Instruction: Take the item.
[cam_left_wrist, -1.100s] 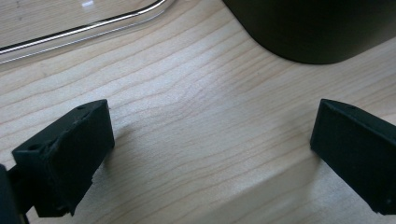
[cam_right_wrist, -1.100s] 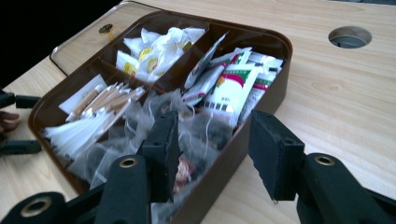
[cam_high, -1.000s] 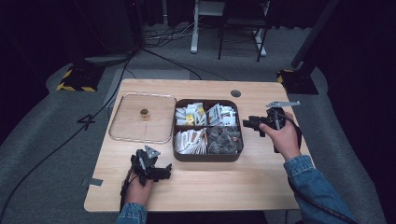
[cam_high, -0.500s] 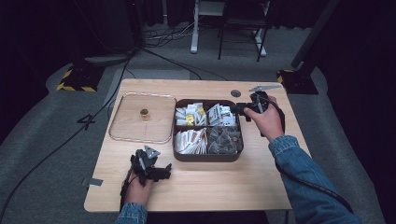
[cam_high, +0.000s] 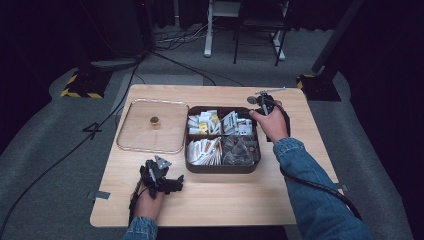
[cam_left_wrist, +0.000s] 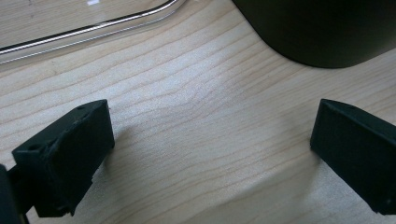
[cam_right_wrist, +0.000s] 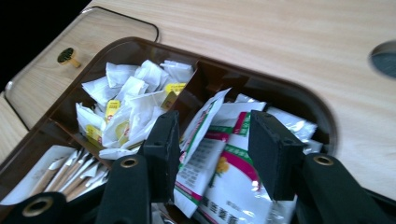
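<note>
A dark brown box with several compartments stands mid-table. Its back right compartment holds white sachets with green and red print. My right gripper hovers just over them with its jaws partly apart; sachets stand up between the jaws, and no pad visibly presses on them. In the high view the right gripper sits at the box's far right corner. The left gripper rests low on the table in front of the box's left corner, jaws wide apart around bare wood.
A clear lid with a gold knob lies flat left of the box. Other compartments hold white sachets with yellow labels, paper-wrapped sticks and dark packets. A round grommet is set in the table beyond the box.
The right hand has travelled from the table right of the box leftward and farther back, ending over the back right compartment. The left hand has stayed put.
</note>
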